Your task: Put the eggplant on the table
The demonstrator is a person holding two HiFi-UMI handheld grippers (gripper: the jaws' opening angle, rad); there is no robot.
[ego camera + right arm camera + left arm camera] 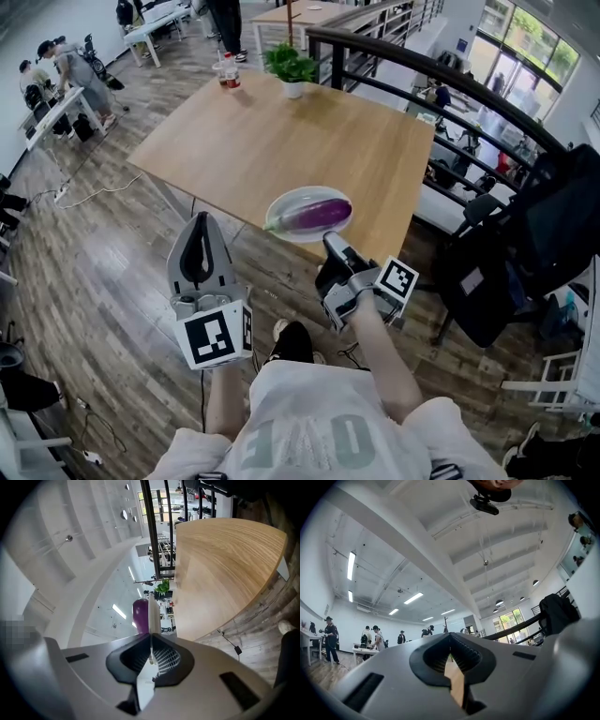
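Note:
A purple eggplant (319, 215) lies on a white plate (281, 203) at the near edge of the wooden table (244, 141). My right gripper (331, 243) is shut on the plate's near rim. In the right gripper view the plate (153, 613) shows edge-on between the jaws of the right gripper (151, 638), with the eggplant (139, 615) just left of it and the table (220, 559) to the right. My left gripper (200, 228) hangs below the table's edge, left of the plate. The left gripper (450, 639) is shut and holds nothing.
A potted plant (292, 67) and a drink cup (227, 73) stand at the table's far edge. A black railing (450, 84) runs along the right, with a black chair (525, 253) beside it. People sit at desks at far left (56, 75).

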